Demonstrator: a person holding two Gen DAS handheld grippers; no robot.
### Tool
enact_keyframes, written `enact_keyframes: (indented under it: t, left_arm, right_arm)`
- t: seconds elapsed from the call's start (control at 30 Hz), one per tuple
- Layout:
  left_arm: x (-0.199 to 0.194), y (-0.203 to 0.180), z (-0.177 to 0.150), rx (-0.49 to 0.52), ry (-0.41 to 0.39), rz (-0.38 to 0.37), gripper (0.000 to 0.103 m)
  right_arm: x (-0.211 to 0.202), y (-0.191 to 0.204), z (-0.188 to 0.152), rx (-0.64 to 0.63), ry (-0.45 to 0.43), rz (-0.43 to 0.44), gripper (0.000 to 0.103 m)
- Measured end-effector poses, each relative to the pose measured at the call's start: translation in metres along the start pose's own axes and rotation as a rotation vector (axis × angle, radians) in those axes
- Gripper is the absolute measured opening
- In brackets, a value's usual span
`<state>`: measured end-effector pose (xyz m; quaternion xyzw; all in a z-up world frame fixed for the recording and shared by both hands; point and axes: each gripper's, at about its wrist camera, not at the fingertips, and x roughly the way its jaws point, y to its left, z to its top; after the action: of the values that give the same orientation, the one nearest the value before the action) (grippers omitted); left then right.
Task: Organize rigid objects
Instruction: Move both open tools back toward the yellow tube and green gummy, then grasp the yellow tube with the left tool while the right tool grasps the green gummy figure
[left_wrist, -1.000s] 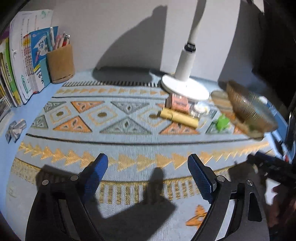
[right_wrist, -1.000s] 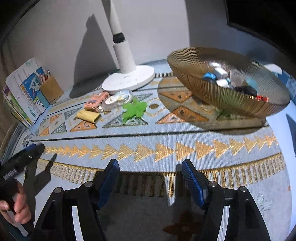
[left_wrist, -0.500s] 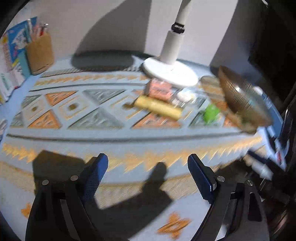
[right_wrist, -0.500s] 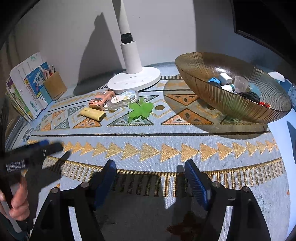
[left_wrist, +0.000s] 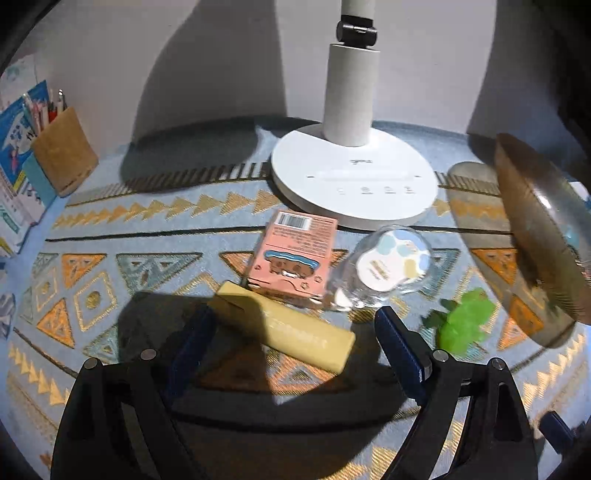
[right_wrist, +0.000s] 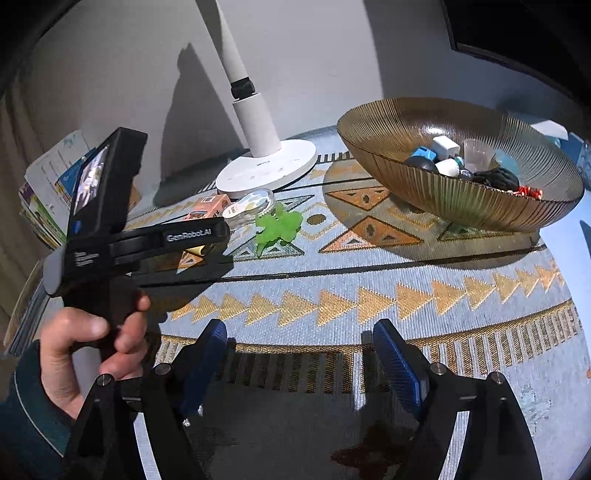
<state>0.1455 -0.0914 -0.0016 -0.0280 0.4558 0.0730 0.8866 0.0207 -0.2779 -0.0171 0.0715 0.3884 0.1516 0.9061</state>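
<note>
Left wrist view, yellow bar (left_wrist: 284, 328) lying slantwise just ahead of left gripper (left_wrist: 291, 326), jaws wide, nothing held.

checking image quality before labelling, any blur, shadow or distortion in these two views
Left wrist view: the bowl at the right edge is smeared by blur, the yellow box lies half in the left gripper's shadow, and fisheye bends the mat. Right wrist view: sharper, with hard shadows under the bowl and behind the lamp.
</note>
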Motion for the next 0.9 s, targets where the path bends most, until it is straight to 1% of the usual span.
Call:
enact_keyframes:
  t: [0.07,0.1,0.13,0.17,0.2,0.27,0.4,0.5,0.6,0.73,0.83,0.87,0.9]
  left_arm:
    - [0.001,0.002,-0.001,0.008,-0.001,0.007,0.086]
    - [0.002,0.004,-0.001,0.010,0.003,0.008,0.083]
    - [0.000,0.006,-0.002,0.013,0.000,0.004,0.079]
    - [-0.002,0.009,-0.003,0.018,0.006,-0.018,0.070]
    - [-0.004,0.013,-0.005,0.020,0.020,-0.059,0.063]
    - [-0.012,0.021,-0.011,0.039,0.018,-0.089,0.049]
    - [-0.026,0.053,-0.024,0.033,0.033,-0.148,0.048]
    - [-0.030,0.078,-0.031,0.022,0.040,-0.160,0.048]
    - [-0.032,0.090,-0.032,0.016,0.052,-0.199,0.048]
    - [-0.028,0.081,-0.024,0.061,0.049,-0.234,0.048]
    - [-0.013,0.071,-0.013,0.079,0.063,-0.241,0.048]
    - [-0.011,0.067,-0.010,0.089,0.046,-0.235,0.048]
    - [-0.009,0.065,-0.009,0.096,0.047,-0.241,0.048]
  right_arm:
    - [0.000,-0.001,0.000,0.006,0.002,0.001,0.080]
    - [0.000,-0.001,0.000,0.007,0.002,0.000,0.080]
    - [0.000,-0.001,0.000,0.009,0.002,-0.001,0.080]
    - [0.000,-0.002,0.000,0.011,0.004,-0.002,0.080]
    - [0.000,-0.002,0.000,0.013,0.006,-0.004,0.080]
    - [0.001,-0.003,0.000,0.018,0.010,-0.009,0.080]
    - [0.004,-0.004,0.001,0.018,0.025,-0.011,0.080]
    - [0.007,-0.001,0.001,0.004,0.033,-0.025,0.080]
    - [0.008,0.002,0.002,-0.010,0.047,-0.037,0.080]
    - [0.019,0.013,0.015,-0.053,0.117,-0.015,0.080]
    - [0.027,0.019,0.038,-0.051,0.125,-0.009,0.080]
    - [0.032,0.019,0.046,-0.039,0.131,-0.001,0.080]
    - [0.036,0.020,0.052,-0.034,0.129,0.002,0.080]
